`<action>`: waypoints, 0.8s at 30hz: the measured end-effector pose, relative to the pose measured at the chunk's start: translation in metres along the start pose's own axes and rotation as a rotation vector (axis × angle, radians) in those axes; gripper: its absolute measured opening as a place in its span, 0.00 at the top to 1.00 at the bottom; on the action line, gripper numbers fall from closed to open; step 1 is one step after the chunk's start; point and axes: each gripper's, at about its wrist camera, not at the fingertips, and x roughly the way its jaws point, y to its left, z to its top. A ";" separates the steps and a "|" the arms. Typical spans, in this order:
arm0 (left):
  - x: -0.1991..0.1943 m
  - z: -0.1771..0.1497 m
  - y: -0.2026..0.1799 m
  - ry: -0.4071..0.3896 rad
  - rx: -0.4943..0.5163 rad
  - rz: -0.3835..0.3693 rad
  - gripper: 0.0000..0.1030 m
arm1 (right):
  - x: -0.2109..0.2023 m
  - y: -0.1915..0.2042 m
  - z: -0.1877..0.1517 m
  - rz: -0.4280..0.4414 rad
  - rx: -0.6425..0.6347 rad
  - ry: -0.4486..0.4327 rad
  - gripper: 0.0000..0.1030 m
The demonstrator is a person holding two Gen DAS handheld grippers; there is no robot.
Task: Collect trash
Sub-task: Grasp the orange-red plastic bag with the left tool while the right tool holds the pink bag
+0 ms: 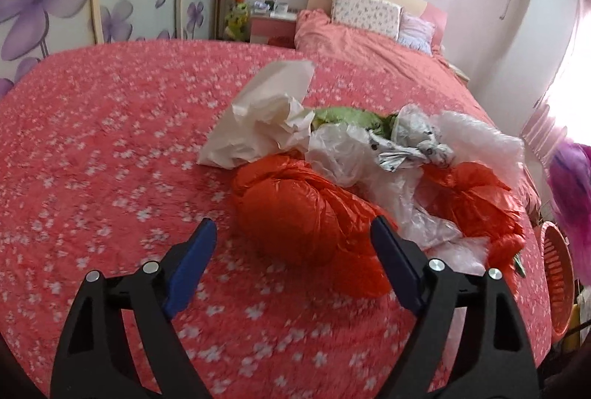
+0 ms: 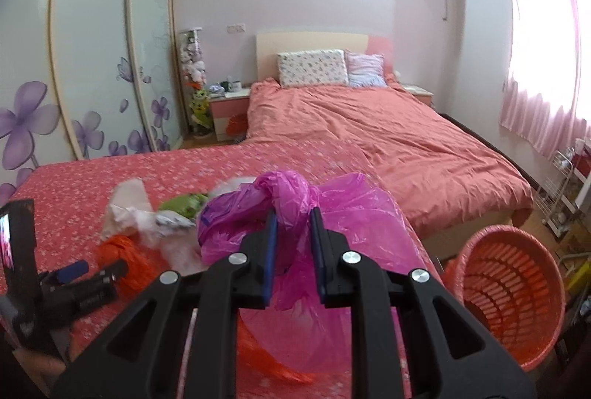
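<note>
Trash lies heaped on a red flowered bedspread (image 1: pixel 110 147), toward its right edge: a cream paper bag (image 1: pixel 258 118) farthest back, something green (image 1: pixel 343 116) behind a clear plastic bag (image 1: pixel 336 155), a crumpled printed wrapper (image 1: pixel 413 147), and two orange plastic bags, the nearer orange bag (image 1: pixel 303 214) lying bunched at the front of the pile and the second orange bag (image 1: pixel 476 199) at the right edge of the cover.

The left gripper (image 1: pixel 293 236) hangs over the bedspread with its blue-padded jaws spread wide on either side of the nearer orange bag; the pads do not press on it.

The right gripper (image 2: pixel 293 225) is pinched on a magenta plastic bag (image 2: pixel 332 214), its two blue pads squeezing the gathered film just below the knot, the rest of the bag billowing around and beneath the jaws above the cover's right edge.

Beside that edge, on the floor, stands an orange slatted basket (image 2: pixel 517 280), its mouth tilted toward the camera. Beyond the bedspread a bed (image 2: pixel 388 140) with a salmon duvet runs to the back wall.
</note>
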 end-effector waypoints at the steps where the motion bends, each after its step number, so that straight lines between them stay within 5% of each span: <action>1: 0.006 0.001 -0.001 0.017 -0.002 0.004 0.18 | 0.001 -0.003 -0.002 -0.005 0.004 0.005 0.82; 6: 0.019 -0.003 -0.007 0.067 -0.017 -0.040 0.48 | 0.004 -0.021 -0.013 -0.025 0.026 0.025 0.82; 9: 0.016 -0.005 -0.013 0.044 0.000 -0.035 0.55 | 0.004 -0.029 -0.017 -0.034 0.035 0.032 0.82; 24: -0.041 0.008 -0.052 -0.090 0.119 -0.045 0.57 | -0.015 -0.065 -0.026 -0.057 0.086 0.011 0.82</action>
